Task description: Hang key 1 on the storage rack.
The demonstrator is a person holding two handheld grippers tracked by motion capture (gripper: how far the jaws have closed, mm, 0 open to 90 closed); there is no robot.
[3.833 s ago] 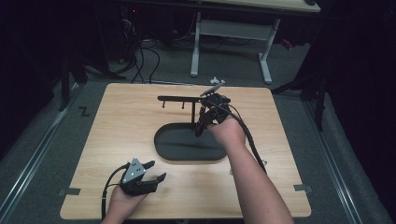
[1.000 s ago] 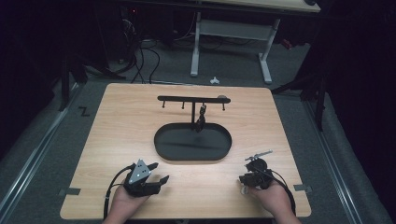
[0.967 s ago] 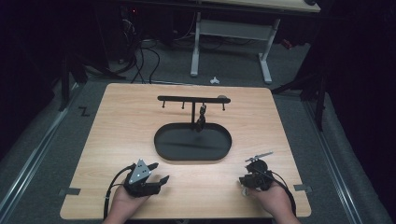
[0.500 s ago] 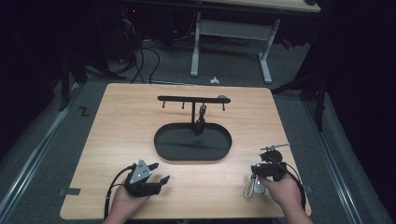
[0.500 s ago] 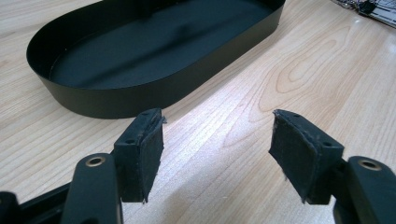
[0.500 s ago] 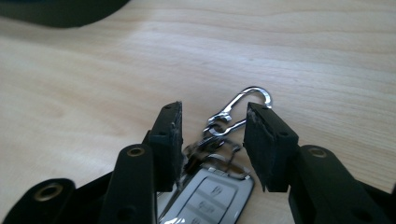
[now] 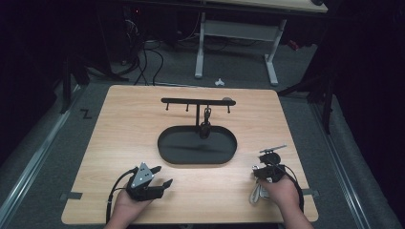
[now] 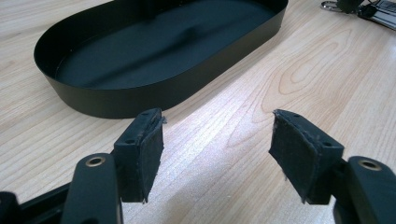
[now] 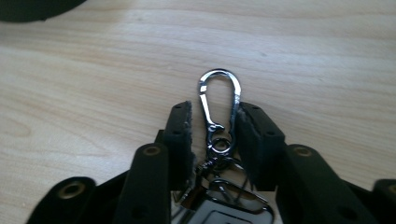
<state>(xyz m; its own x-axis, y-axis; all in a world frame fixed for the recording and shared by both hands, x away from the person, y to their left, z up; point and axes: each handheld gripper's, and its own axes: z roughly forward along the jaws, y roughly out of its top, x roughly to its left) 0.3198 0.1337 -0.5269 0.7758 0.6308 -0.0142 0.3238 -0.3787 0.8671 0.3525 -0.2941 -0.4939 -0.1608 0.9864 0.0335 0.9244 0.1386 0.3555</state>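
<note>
At the left of the high view we find the left tongs, held in the person's left hand and resting low over the near-left part of the worktop; in the left gripper view these tongs stand released, their two pads well apart with bare wood grain between them and nothing touching either pad. Just beyond them lies the black oval tray, seen in the high view at the centre of the worktop as a shallow dark dish. Behind the tray stands a black rack with a crossbar carrying small hooks, and from one hook a dark item hangs down over the tray's far rim (too small for us to tell what it is). Moving rightward, we reach the right tongs, held in the right hand near the worktop's right edge, well apart from the tray. In the right gripper view these tongs have just been closing, and a silver carabiner clip lies on the wood between the pads: the right-hand pad appears to touch the clip's side, while we cannot tell whether the left-hand pad does. Below the clip, a small ring links it to a metal key fob tucked between the jaws.
</note>
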